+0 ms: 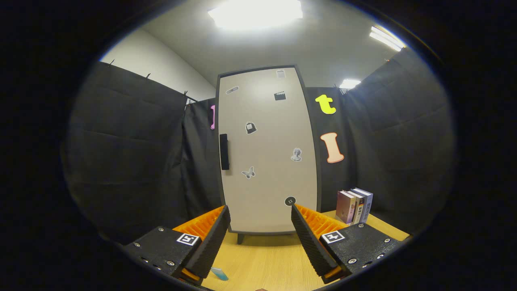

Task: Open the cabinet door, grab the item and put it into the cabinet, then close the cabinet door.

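Cabinet [266,153]: tall, pale, dark-framed, standing upright on the wooden desk [266,258], door closed flush. Dark vertical handle [224,151] at the door's left edge, about mid-height. Small stickers scattered over the door face. Books [355,206]: a few, upright, on the desk just right of the cabinet's foot. Small light-blue item [220,274]: lying on the desk in front of the cabinet, beside the left finger. Tongs [260,220]: fingers spread wide apart, nothing between them, short of the cabinet and aimed at its lower door.
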